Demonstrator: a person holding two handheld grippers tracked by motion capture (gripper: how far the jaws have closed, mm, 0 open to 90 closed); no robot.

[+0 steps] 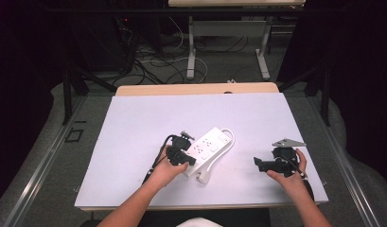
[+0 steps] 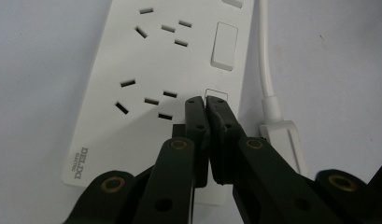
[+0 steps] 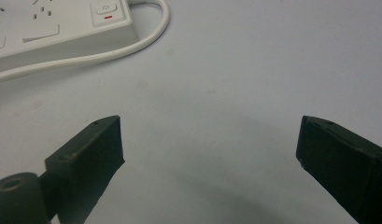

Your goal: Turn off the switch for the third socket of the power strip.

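Forearms enter from the near edge of the table (image 1: 134,123). Left claw (image 1: 184,158): jaws pressed together, nothing between them, tips set on the near end of the power strip (image 1: 207,146), at a small rectangular switch (image 2: 215,96) beside the nearest socket. Right claw (image 1: 262,164): jaws spread wide, nothing held, over bare white table surface well to the right of the strip. Power strip: white, lying diagonally mid-table, its cable (image 1: 215,158) looping along its right side to a plug (image 1: 204,177). Beyond the table: desk legs and floor cables.
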